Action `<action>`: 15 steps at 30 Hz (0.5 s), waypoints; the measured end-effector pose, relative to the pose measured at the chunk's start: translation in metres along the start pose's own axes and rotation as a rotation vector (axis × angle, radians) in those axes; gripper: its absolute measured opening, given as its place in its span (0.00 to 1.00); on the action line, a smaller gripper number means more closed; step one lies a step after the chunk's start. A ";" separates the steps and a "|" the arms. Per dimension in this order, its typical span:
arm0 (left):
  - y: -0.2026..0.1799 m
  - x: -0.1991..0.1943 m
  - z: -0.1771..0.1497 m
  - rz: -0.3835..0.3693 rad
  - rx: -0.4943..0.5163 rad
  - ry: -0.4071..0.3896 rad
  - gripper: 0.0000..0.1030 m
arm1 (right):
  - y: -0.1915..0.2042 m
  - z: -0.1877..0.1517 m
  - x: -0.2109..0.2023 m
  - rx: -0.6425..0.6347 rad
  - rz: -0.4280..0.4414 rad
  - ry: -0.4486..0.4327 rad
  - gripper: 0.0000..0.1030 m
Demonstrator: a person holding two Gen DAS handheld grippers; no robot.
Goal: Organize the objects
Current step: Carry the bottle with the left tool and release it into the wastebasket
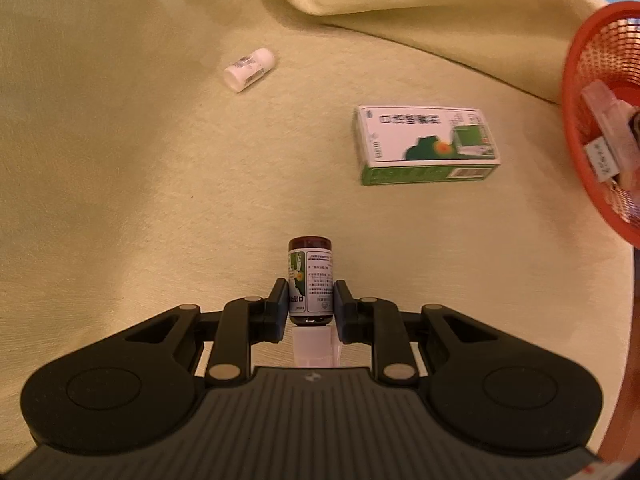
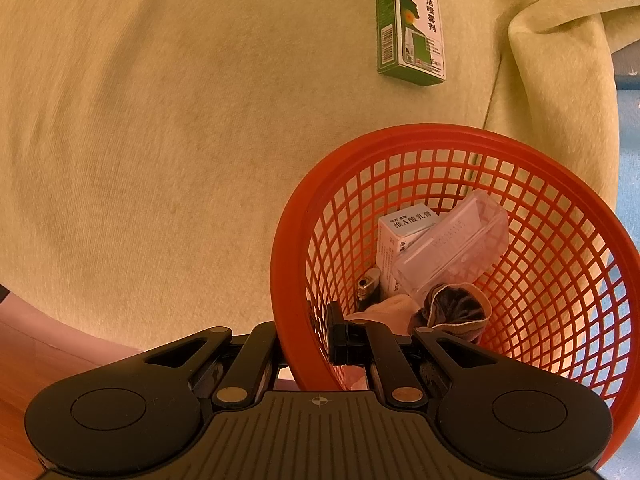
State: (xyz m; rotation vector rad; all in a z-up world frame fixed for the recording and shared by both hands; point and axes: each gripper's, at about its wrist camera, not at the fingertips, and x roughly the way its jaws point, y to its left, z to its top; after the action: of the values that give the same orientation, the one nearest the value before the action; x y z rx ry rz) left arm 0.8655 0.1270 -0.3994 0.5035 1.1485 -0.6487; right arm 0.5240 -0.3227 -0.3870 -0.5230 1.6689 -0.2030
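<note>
Clamped between the left gripper (image 1: pixel 310 300) fingers: a small brown bottle (image 1: pixel 310 280) with a green-and-white label, white cap toward the camera, held above the yellow-green blanket (image 1: pixel 140 180). Farther out on the blanket, a green-and-white box (image 1: pixel 424 144) lying flat, and well beyond it a white bottle (image 1: pixel 250 69) on its side. Right gripper (image 2: pixel 308 336) pinched on the rim of the red basket (image 2: pixel 288 248) — one finger inside, one outside. Inside the basket: a white carton (image 2: pixel 404 232), a clear plastic case (image 2: pixel 452 248), a lighter (image 2: pixel 368 286), a dark cloth pouch (image 2: pixel 456 308).
</note>
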 end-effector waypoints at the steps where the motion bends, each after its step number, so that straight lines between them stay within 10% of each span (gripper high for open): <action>1: -0.003 -0.003 0.001 -0.006 0.008 -0.003 0.18 | 0.000 0.000 0.000 0.001 0.000 0.000 0.02; 15: -0.070 -0.040 0.039 -0.191 0.142 -0.078 0.18 | -0.002 -0.003 -0.003 0.007 -0.012 0.018 0.02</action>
State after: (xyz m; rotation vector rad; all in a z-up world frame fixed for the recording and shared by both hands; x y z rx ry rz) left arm 0.8319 0.0590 -0.3508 0.4877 1.0894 -0.9133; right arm 0.5221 -0.3235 -0.3833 -0.5272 1.6823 -0.2224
